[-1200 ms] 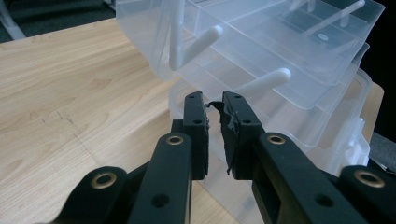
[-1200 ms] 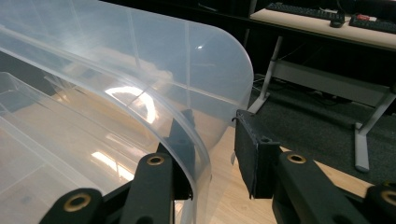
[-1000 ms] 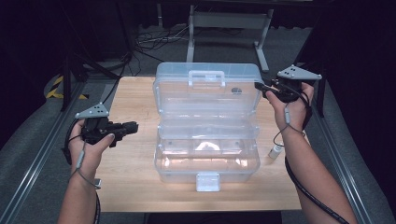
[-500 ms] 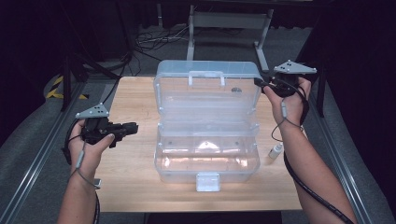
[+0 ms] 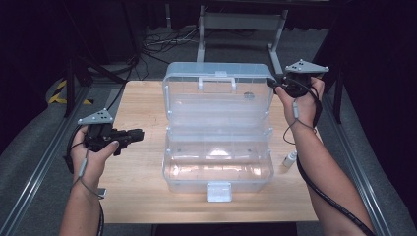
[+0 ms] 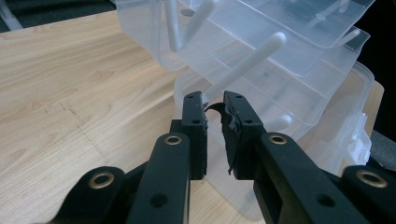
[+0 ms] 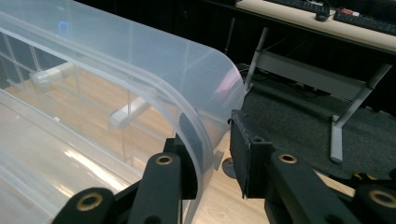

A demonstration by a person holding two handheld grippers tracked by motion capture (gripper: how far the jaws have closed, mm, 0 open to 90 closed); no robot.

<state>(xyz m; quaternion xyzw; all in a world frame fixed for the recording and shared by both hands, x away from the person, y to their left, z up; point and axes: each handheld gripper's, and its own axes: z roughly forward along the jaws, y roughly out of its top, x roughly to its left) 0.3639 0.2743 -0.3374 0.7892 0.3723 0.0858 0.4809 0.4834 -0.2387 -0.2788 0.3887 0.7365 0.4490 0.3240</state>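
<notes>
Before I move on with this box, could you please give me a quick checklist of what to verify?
1. Lid edge between right tongs: ok; they have just been closing.
2. Both pads pressing the lid: not ok, outer pad stands apart.
3. Left tongs empty, apart from box: ok.
4. Lid raised, trays spread: ok.
5. Small white item clear of right forearm: cannot tell.

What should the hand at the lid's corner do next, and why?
Probably finish closing the right gripper on the lid corner. Its jaws have just been closing and straddle the rim, one inside, one outside, but the outer pad stands off with a gap. The lid stands upright over the box, so a firm pinch seems needed before moving it.
</notes>
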